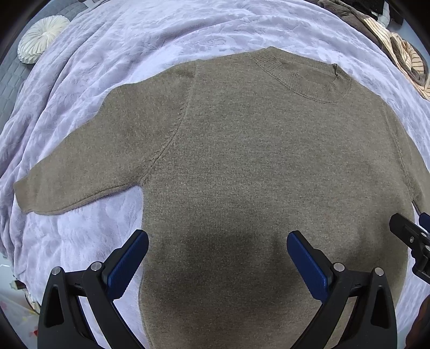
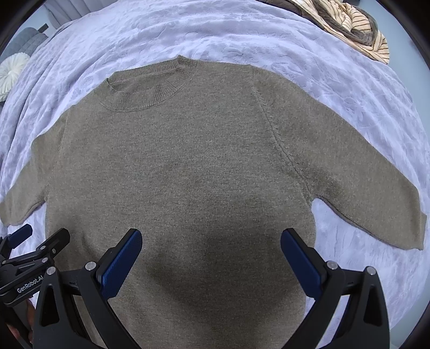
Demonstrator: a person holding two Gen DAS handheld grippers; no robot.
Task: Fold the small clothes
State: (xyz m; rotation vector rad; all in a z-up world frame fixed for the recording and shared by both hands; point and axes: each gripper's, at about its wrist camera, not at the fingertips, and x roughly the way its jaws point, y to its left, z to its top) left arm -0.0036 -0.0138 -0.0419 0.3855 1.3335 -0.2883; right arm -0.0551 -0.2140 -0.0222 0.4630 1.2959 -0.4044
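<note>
An olive-brown knitted sweater [image 1: 242, 161] lies flat on a lilac blanket, ribbed collar [image 1: 303, 77] far from me, both short sleeves spread outward. My left gripper [image 1: 217, 244] hovers open over the sweater's lower left body, its blue pads wide apart and holding nothing. In the right wrist view the same sweater [image 2: 188, 166] fills the frame, and my right gripper [image 2: 211, 241] stands open above its lower right body. The left sleeve [image 1: 80, 171] and right sleeve [image 2: 362, 193] lie flat on the blanket. Each gripper shows at the edge of the other's view.
The lilac blanket [image 1: 134, 40] covers a bed and reaches beyond the sweater on all sides. A heap of striped and brown clothes [image 2: 349, 24] sits at the far right. A round white pleated cushion [image 1: 40, 37] lies at the far left, beside a grey quilted surface.
</note>
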